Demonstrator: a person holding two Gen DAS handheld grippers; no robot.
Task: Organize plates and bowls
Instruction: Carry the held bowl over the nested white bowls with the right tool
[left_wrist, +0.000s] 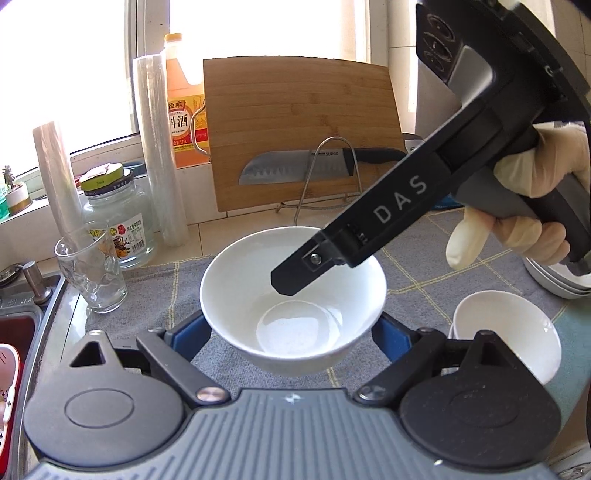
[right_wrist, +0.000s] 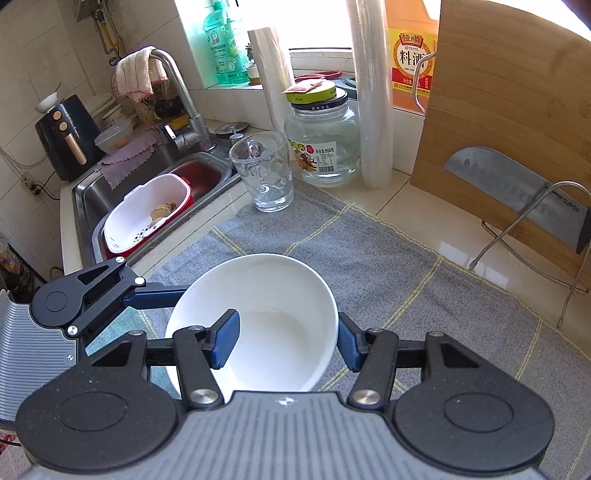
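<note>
A white bowl (left_wrist: 291, 295) sits between the blue pads of my left gripper (left_wrist: 291, 334), which clasp its outer wall from both sides above the grey mat. The same bowl (right_wrist: 273, 325) shows in the right wrist view. My right gripper (right_wrist: 284, 339) straddles its right wall, one pad (right_wrist: 225, 339) inside and one outside, spread wide and not pinching. In the left wrist view the right gripper's finger (left_wrist: 295, 269) reaches down into the bowl. A second white bowl (left_wrist: 506, 332) rests on the mat to the right, with stacked plates (left_wrist: 554, 280) behind it.
A glass tumbler (right_wrist: 264, 171), a glass jar (right_wrist: 325, 140), film rolls, an oil bottle and a bamboo cutting board (right_wrist: 509, 122) with a knife on a wire rack stand at the back. The sink (right_wrist: 155, 177) with a white colander lies to the left.
</note>
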